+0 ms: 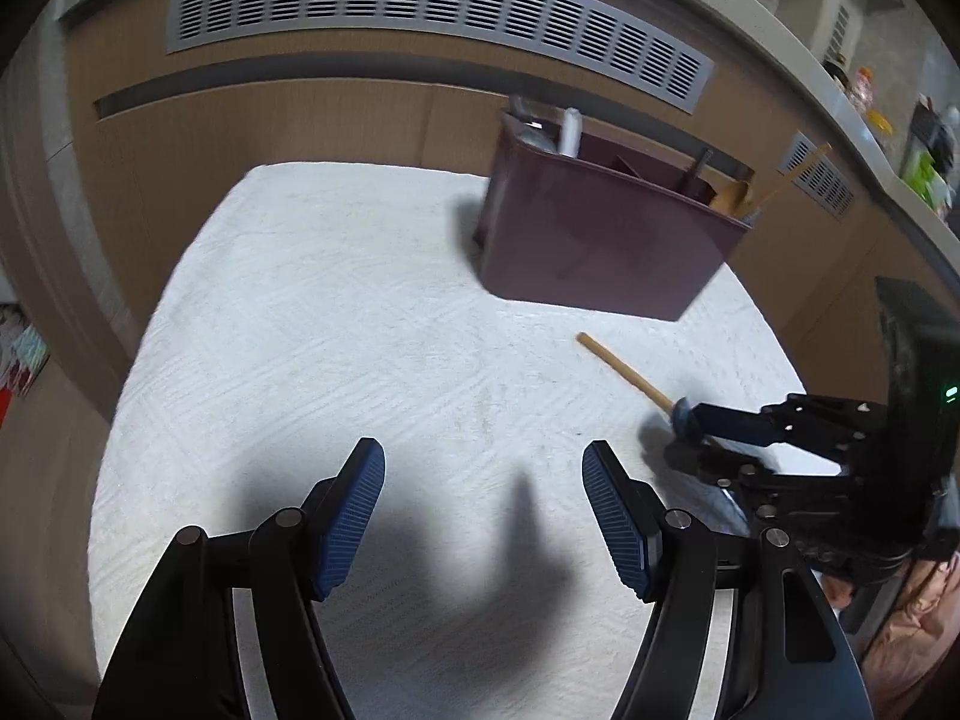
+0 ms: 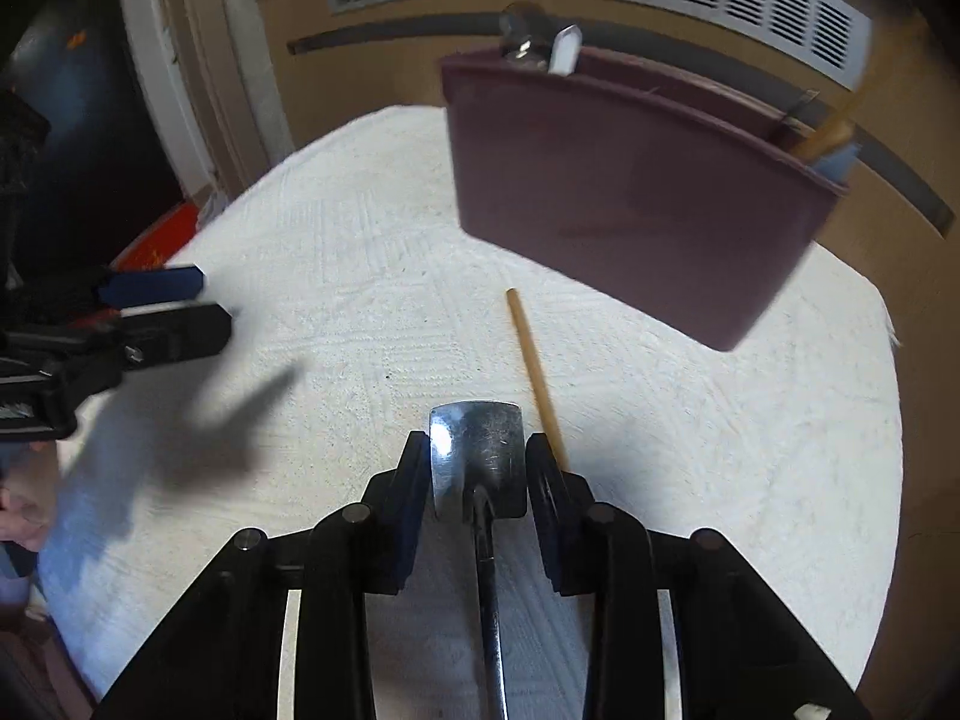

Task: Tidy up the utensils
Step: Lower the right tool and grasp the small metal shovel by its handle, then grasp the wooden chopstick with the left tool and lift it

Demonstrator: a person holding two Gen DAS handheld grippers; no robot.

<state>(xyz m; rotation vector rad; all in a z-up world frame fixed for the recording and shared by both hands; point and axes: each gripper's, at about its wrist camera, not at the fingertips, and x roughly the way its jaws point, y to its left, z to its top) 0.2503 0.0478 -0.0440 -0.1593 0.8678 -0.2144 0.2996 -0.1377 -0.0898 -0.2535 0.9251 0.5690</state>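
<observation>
1. At far left over the white-clothed table (image 1: 312, 312), left claw (image 1: 483, 516) spread apart, nothing between its pads.
2. Centre: metal spatula (image 2: 477, 456) clamped blade-forward in right claw (image 2: 478, 480); wooden chopstick (image 2: 536, 369) lies just beside.
3. Right rear: maroon utensil caddy (image 2: 630, 204) upright, holding utensils.
</observation>
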